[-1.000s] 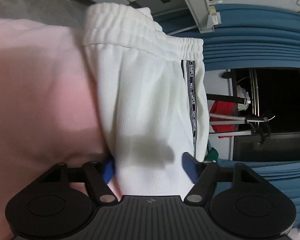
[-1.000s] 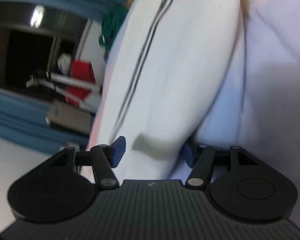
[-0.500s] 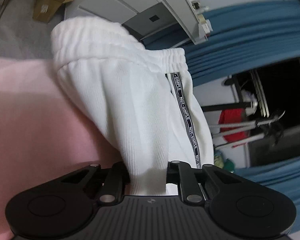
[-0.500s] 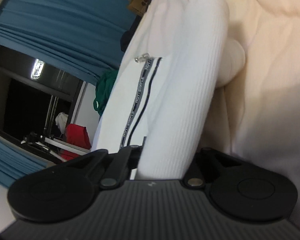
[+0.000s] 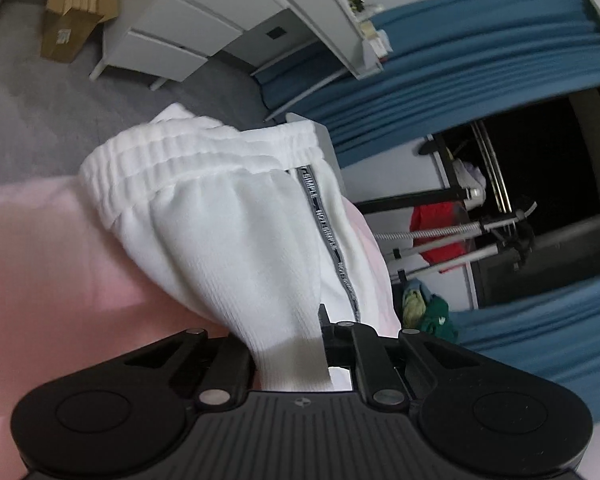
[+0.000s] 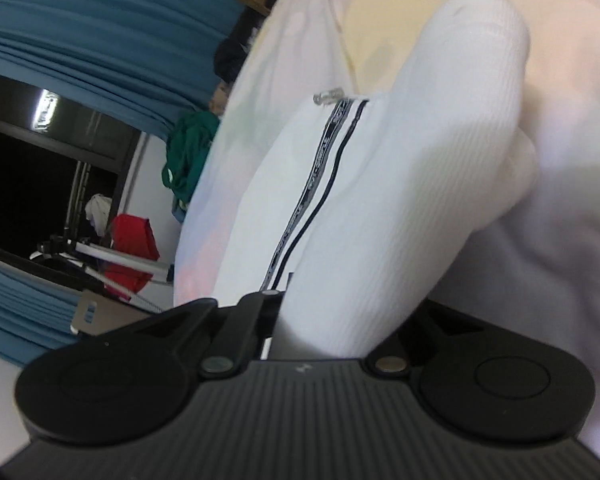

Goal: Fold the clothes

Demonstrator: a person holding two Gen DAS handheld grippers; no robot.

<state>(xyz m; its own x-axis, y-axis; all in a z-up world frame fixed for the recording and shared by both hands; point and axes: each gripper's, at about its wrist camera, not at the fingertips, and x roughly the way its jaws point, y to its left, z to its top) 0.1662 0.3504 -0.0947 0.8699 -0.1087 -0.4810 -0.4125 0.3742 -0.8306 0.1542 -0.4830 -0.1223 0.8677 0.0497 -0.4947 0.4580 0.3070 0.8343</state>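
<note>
A: Item one, left tool (image 5: 290, 354). Condition?

B: Jaws drawn in tight, pinching a bunched fold of the white trousers (image 5: 236, 236). The cloth rises out of the pinch as a ribbed column.

A: Item two, right tool (image 6: 324, 320)?

B: Likewise pressed in on the white trousers (image 6: 400, 208); a thick ribbed roll of cloth fills the gap between the fingers and hides the pads.

A: The garment itself, location?

B: Held between both tools, resting on and partly lifted off the pink bedding (image 5: 40, 264). In the left view the elastic waistband (image 5: 172, 156) sits at the far end, gathered, with a dark lettered side stripe (image 5: 328, 240) running down towards the tool. In the right view the same stripe (image 6: 320, 176) runs up the cloth to a small clear plastic tag (image 6: 328, 95) at its far end.

A: Surroundings, left view?

B: Grey floor (image 5: 32, 120) past the bedding, an open cardboard box (image 5: 74, 12) on it, a white drawer unit (image 5: 172, 36), blue curtains (image 5: 460, 56), a rack with a red garment (image 5: 440, 228), and a green cloth heap (image 5: 436, 316) low by the wall.

A: Right view?

B: Cream bedding (image 6: 560, 32) beyond the roll, blue curtains (image 6: 100, 28), green cloth (image 6: 188, 148), a red garment (image 6: 134, 248). Somewhat blurred throughout.
</note>
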